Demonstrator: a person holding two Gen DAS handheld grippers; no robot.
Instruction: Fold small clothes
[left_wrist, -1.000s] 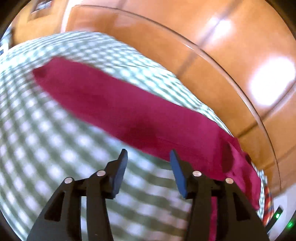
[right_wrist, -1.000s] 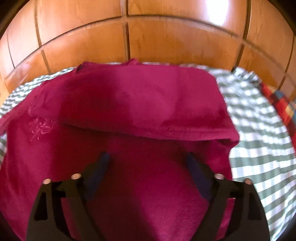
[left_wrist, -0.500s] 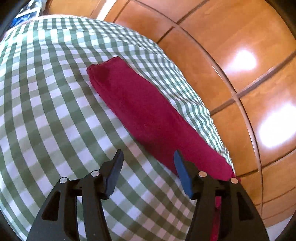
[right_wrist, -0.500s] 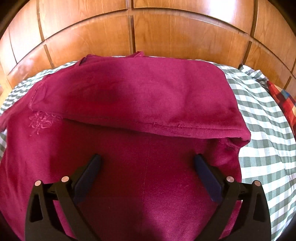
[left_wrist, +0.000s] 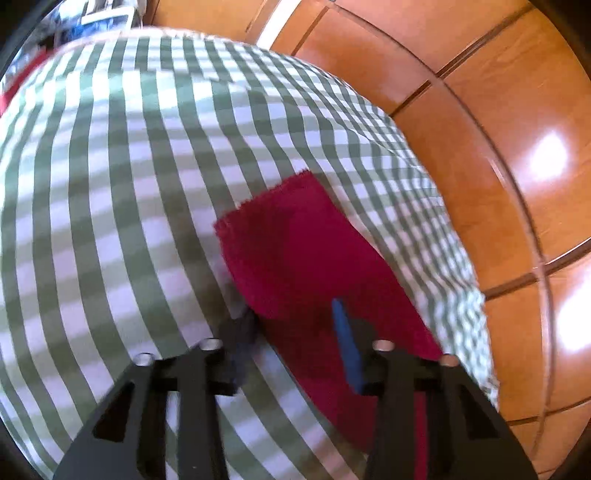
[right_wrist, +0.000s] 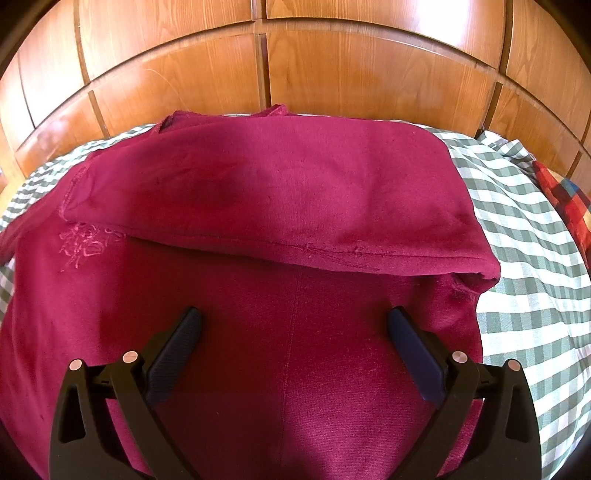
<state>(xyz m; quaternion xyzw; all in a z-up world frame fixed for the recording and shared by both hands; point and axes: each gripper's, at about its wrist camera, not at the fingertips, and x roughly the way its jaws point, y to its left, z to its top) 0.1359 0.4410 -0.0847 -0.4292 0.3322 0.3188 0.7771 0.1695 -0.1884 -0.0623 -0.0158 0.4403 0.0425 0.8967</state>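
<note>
A dark red garment (right_wrist: 280, 206) lies on a green-and-white checked sheet (right_wrist: 524, 229). Its far part is folded over toward me, and pink embroidery (right_wrist: 83, 240) shows at the left. My right gripper (right_wrist: 295, 325) is wide open just above the garment's near part, empty. In the left wrist view a long red strip of the garment, likely a sleeve (left_wrist: 295, 254), stretches across the sheet (left_wrist: 110, 184). My left gripper (left_wrist: 295, 314) is open over the sleeve's near part, with the sleeve end beyond the fingertips. That view is motion-blurred.
A wooden panelled headboard (right_wrist: 295, 66) runs along the far edge of the bed and shows at the right in the left wrist view (left_wrist: 498, 129). A red plaid cloth (right_wrist: 569, 199) lies at the right edge. Blurred clutter (left_wrist: 92, 22) lies beyond the bed.
My left gripper has swung along the sleeve toward its end and come closer to it, staying open. My right gripper has opened wider and lifted slightly; the garment has not moved.
</note>
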